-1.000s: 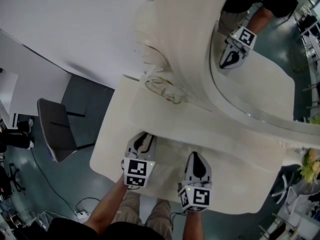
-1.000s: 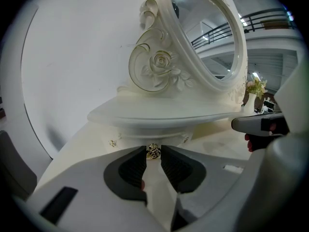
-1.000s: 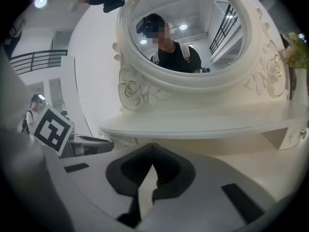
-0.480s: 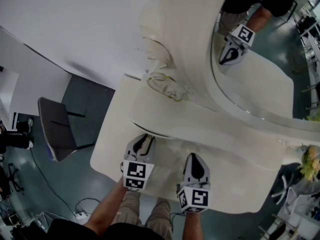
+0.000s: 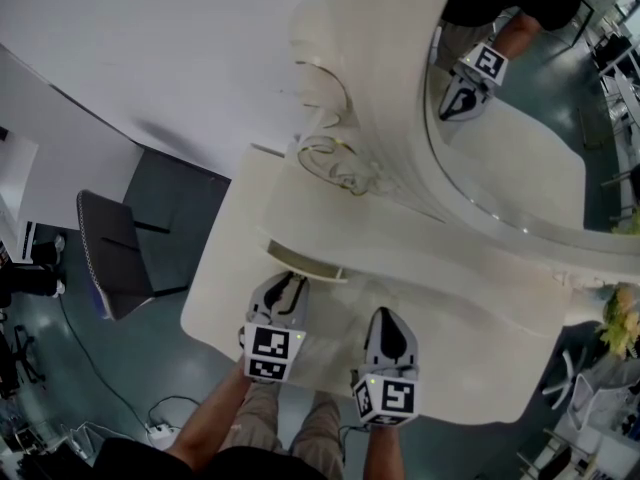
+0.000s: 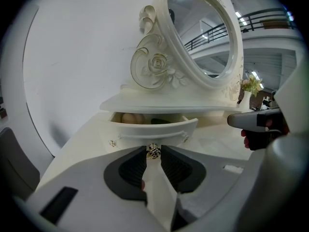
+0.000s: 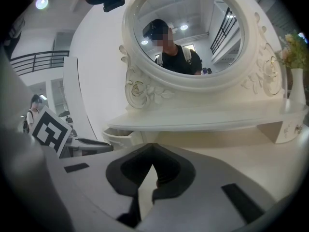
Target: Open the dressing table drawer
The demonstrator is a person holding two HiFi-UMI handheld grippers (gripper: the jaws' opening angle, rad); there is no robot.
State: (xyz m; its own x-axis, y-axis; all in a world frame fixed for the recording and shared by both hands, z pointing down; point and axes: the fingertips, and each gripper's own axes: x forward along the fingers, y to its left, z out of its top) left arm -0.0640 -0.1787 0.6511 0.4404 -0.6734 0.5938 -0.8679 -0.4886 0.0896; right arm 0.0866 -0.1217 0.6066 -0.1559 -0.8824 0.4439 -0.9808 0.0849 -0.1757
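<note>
The cream dressing table point(image 5: 470, 358) has a small curved drawer point(image 5: 305, 261) under its left shelf, standing partly pulled out. In the left gripper view the drawer front point(image 6: 154, 128) shows a gap behind it, with a beige round thing and something dark inside. My left gripper point(image 6: 153, 150) is shut on the drawer's small metal knob point(image 6: 153, 152); in the head view it point(image 5: 288, 286) sits just in front of the drawer. My right gripper point(image 5: 388, 320) hovers over the tabletop to the right, its jaws point(image 7: 153, 146) shut on nothing.
A large oval mirror point(image 5: 520, 118) in a carved frame stands at the back of the table. A vase of flowers point(image 7: 294, 93) is at the far right, above another small drawer point(image 7: 288, 128). A grey chair point(image 5: 110, 258) stands on the floor to the left.
The drawer has slid out from under the shelf towards me, and the left gripper has drawn back with its knob. The right gripper has stayed put.
</note>
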